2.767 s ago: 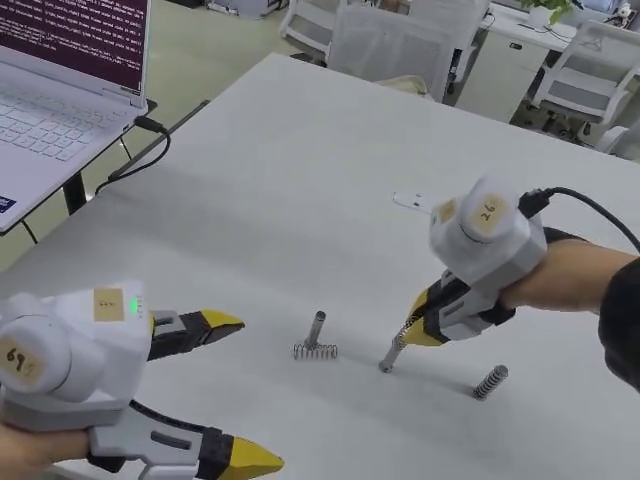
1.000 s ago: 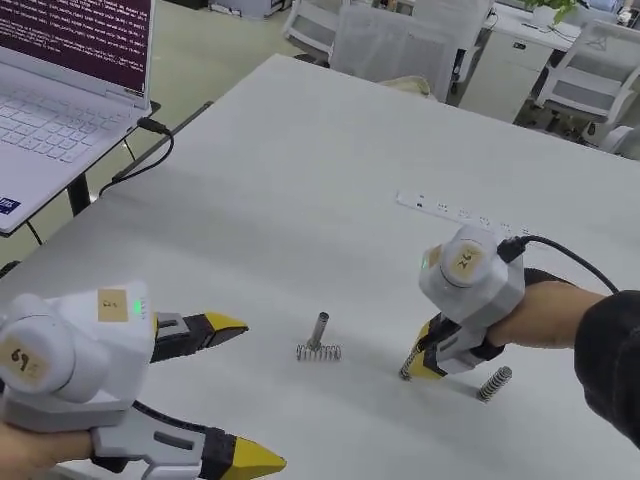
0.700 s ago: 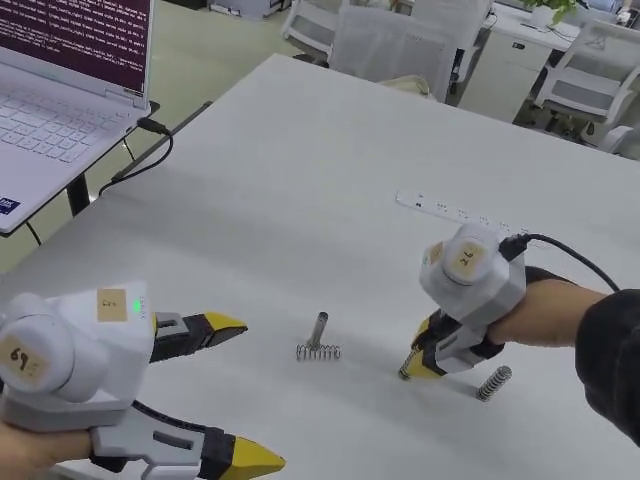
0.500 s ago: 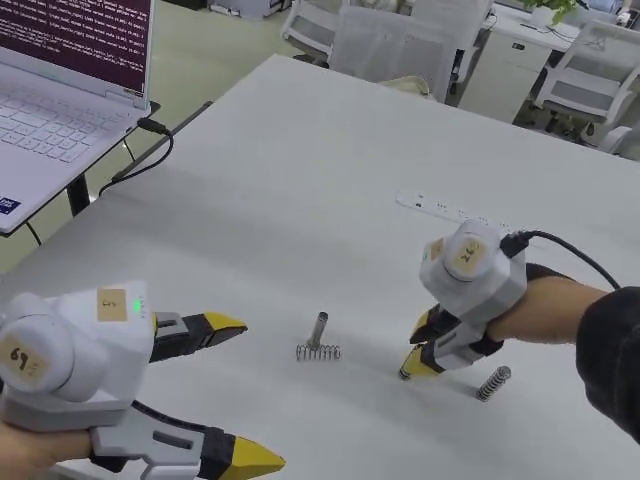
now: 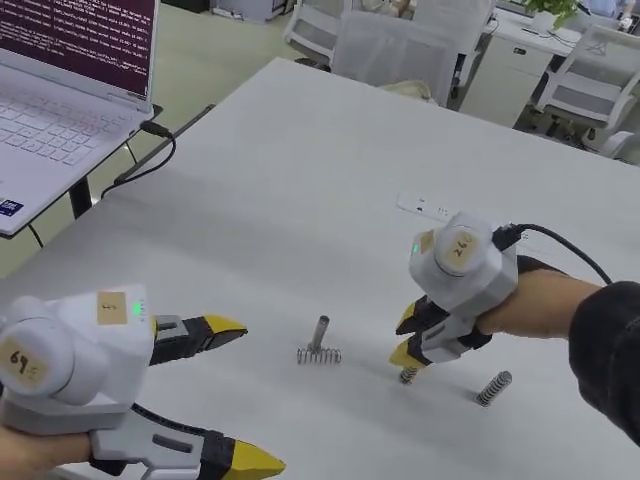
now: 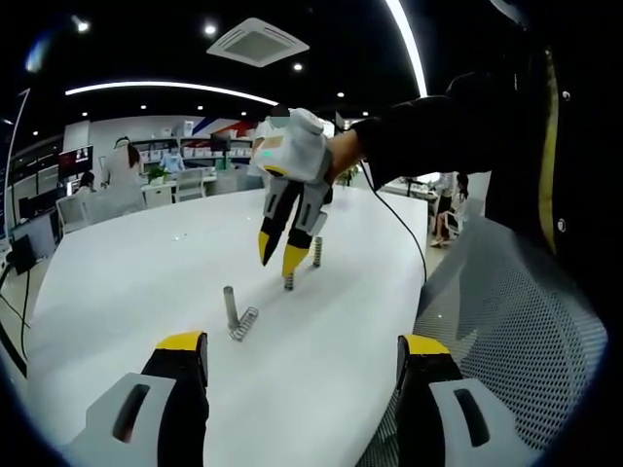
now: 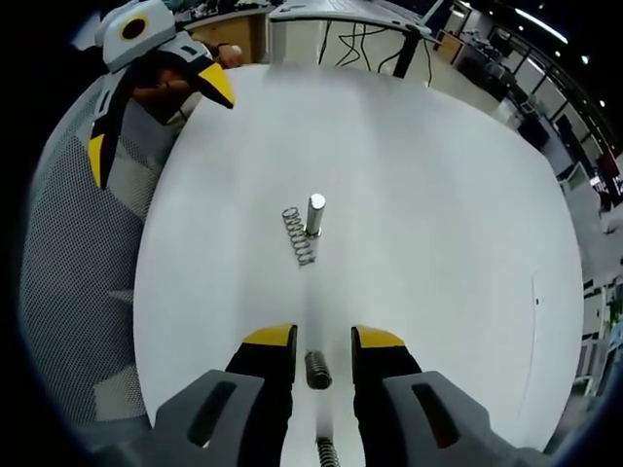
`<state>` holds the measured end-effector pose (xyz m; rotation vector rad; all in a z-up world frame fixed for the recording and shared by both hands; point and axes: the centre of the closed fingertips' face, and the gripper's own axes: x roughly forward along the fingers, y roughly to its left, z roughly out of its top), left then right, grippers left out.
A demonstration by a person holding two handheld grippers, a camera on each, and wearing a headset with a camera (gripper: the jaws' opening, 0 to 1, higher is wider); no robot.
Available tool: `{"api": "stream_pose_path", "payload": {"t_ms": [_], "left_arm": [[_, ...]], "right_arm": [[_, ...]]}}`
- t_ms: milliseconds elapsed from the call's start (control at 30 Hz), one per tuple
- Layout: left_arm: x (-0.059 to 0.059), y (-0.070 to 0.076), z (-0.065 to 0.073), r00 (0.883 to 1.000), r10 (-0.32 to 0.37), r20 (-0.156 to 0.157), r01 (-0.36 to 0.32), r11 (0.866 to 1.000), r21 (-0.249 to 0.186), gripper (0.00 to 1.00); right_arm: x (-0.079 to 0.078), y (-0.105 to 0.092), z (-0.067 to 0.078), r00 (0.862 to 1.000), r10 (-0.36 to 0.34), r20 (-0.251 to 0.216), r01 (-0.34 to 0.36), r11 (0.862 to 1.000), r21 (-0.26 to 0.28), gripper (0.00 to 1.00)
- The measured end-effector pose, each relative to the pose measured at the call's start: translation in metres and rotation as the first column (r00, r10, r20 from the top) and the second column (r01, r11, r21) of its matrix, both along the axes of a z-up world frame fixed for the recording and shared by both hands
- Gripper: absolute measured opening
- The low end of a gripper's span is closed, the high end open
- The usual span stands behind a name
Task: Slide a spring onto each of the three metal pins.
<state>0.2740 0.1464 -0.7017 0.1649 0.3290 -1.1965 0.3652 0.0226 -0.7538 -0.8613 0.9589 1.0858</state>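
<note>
two claws, both released: my right claw [image 5: 405,337] hovers over a sprung pin [image 5: 408,375] on the tabletop [image 5: 300,200], jaws apart and not touching it. my left claw [image 5: 243,392] gapes wide at near left. left of the sprung pin, a bare pin [image 5: 319,332] stands upright with a loose spring [image 5: 318,354] lying at its base.

Left pin [image 5: 319,331]: bare steel, upright on the worktop [image 5: 300,200], loose spring [image 5: 318,354] lying flat at its base. Middle pin [image 5: 407,375]: short, upright, spring sleeved over it. Right pin [image 5: 492,386]: also spring-sleeved, well apart, pose unclear.
</note>
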Motion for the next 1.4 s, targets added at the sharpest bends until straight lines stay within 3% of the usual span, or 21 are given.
{"api": "stream_pose_path", "payload": {"t_ms": [733,1400], "left_arm": [[-0.001,0.011,-0.002,1.000,0.026,-0.006,-0.026,1.000,0.006,0.76],[0.001,0.023,-0.003,0.998,0.065,-0.012,-0.065,0.998,0.011,0.76]], "right_arm": [[-0.002,0.051,-0.015,0.994,0.104,-0.015,-0.104,0.994,0.019,0.19],[-0.001,0.060,-0.036,0.992,0.118,-0.047,-0.118,0.993,0.008,0.16]]}}
